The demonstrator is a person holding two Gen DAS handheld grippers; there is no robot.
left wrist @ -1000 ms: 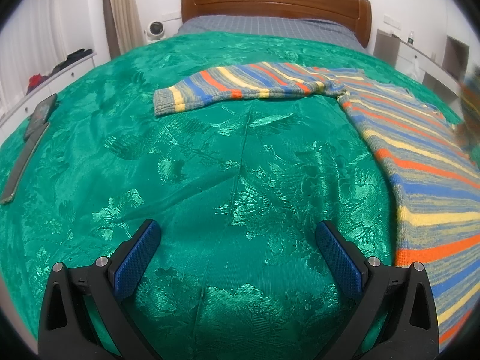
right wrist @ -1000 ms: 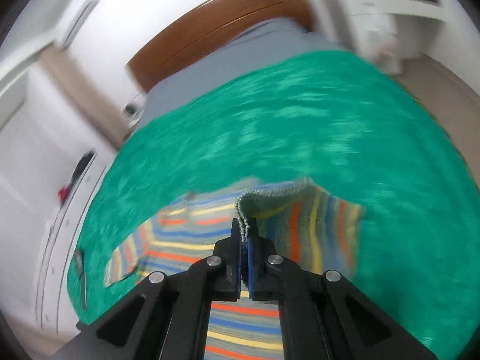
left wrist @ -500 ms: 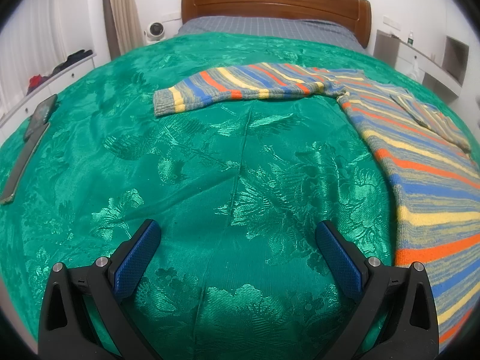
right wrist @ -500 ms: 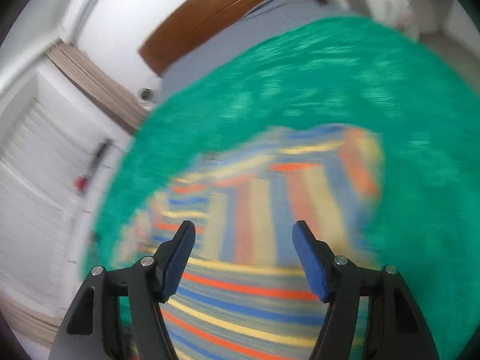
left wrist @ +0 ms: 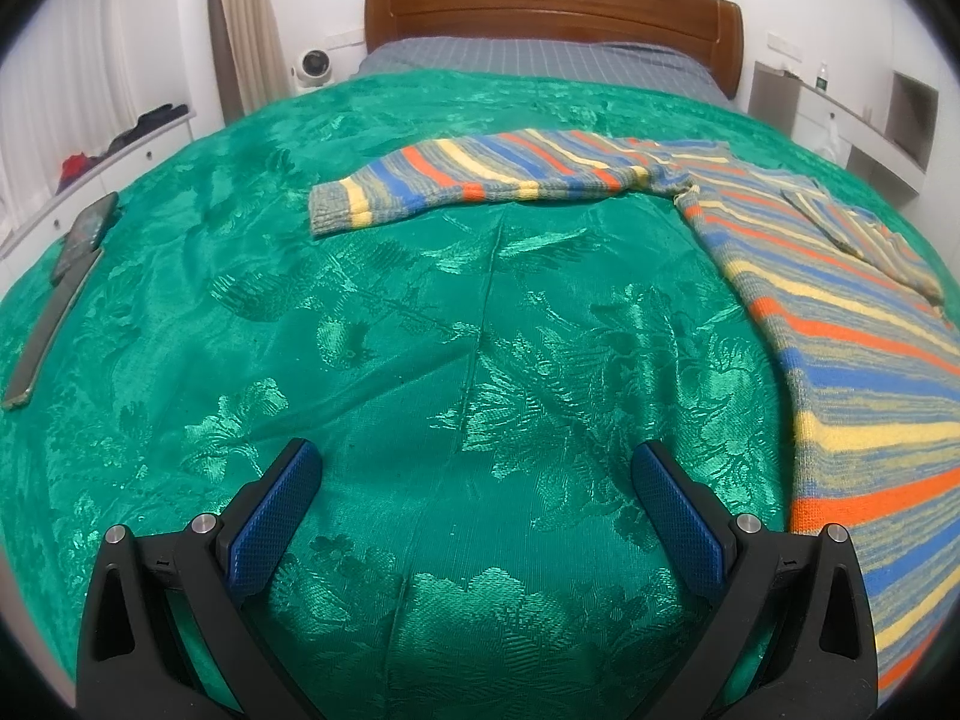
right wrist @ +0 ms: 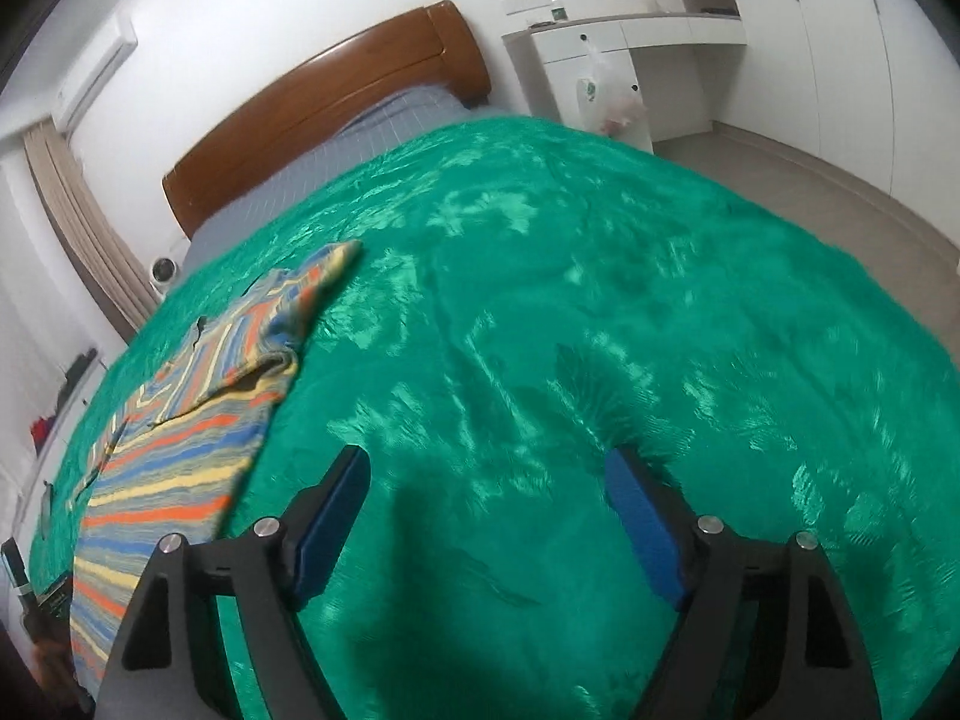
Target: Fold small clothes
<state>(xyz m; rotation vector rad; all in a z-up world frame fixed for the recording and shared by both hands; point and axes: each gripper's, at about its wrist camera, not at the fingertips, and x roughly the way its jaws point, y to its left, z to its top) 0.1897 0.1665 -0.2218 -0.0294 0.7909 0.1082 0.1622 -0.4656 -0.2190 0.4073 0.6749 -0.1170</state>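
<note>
A striped knit sweater (left wrist: 852, 324) in blue, orange, yellow and grey lies flat on the green bedspread (left wrist: 420, 330). Its left sleeve (left wrist: 480, 180) stretches out to the left. Its right sleeve (left wrist: 864, 234) lies folded over the body. My left gripper (left wrist: 477, 468) is open and empty, over bare bedspread left of the sweater. In the right wrist view the sweater (right wrist: 180, 456) lies at the left, folded sleeve (right wrist: 282, 324) on top. My right gripper (right wrist: 486, 480) is open and empty, over bedspread (right wrist: 600, 312) right of the sweater.
A long flat dark strip (left wrist: 48, 324) and a dark device (left wrist: 90, 228) lie near the bed's left edge. A wooden headboard (left wrist: 552, 6) and grey sheet stand at the far end. White cabinets (right wrist: 624, 60) and floor are beyond the right side.
My right gripper let go of the right sleeve, which now lies folded on the sweater body, opened, and swung right over bare bedspread. My left gripper has not moved.
</note>
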